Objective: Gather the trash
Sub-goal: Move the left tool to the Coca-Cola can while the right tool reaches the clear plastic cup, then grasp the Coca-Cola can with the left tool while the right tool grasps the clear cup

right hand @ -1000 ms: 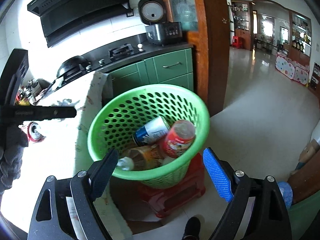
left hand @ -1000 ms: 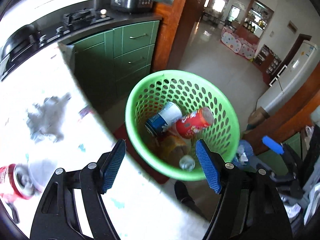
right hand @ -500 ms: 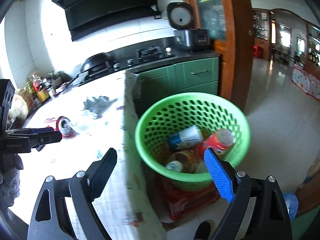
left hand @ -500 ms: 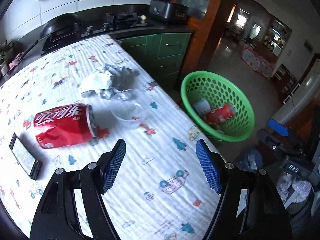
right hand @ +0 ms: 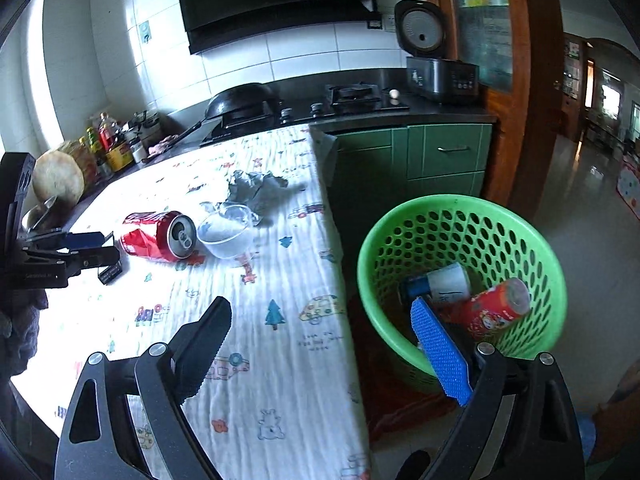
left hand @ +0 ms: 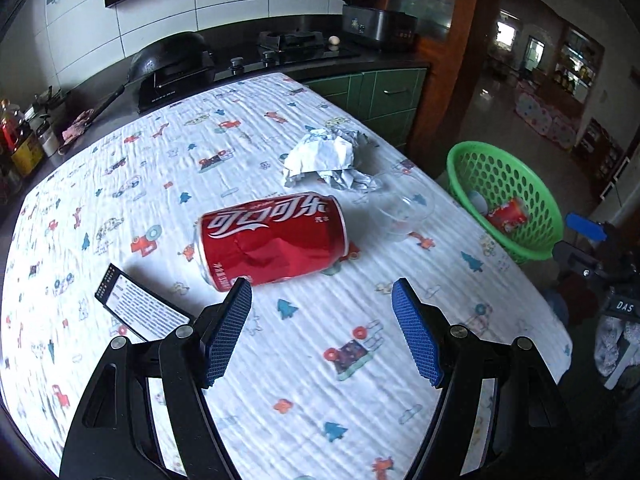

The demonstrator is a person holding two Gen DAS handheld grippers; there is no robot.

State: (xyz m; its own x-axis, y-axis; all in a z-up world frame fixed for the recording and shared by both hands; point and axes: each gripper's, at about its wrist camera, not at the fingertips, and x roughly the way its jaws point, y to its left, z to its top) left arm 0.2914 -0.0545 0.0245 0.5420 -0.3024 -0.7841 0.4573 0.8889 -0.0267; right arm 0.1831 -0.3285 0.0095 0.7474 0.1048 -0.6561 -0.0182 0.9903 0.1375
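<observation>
With two cans already in the green basket (right hand: 460, 240) at three o'clock, my left gripper (left hand: 322, 328) and right gripper (right hand: 324, 350), its jaws just widened, gape empty, leaving the dented cola can (left hand: 272, 236), crumpled paper (left hand: 324, 156) and clear plastic cup (left hand: 404, 210) at twelve o'clock on the table.

I read white Chinese Coca-Cola lettering, 可口可乐, on the dented red can (left hand: 272, 238) at centre frame, and "DAS" on a small dark tag (left hand: 624, 306) at the right edge.

Red can (left hand: 272, 238), green perforated basket (right hand: 460, 216), white tablecloth (left hand: 304, 360) with small vehicle-and-tree print, blue-padded tools.
</observation>
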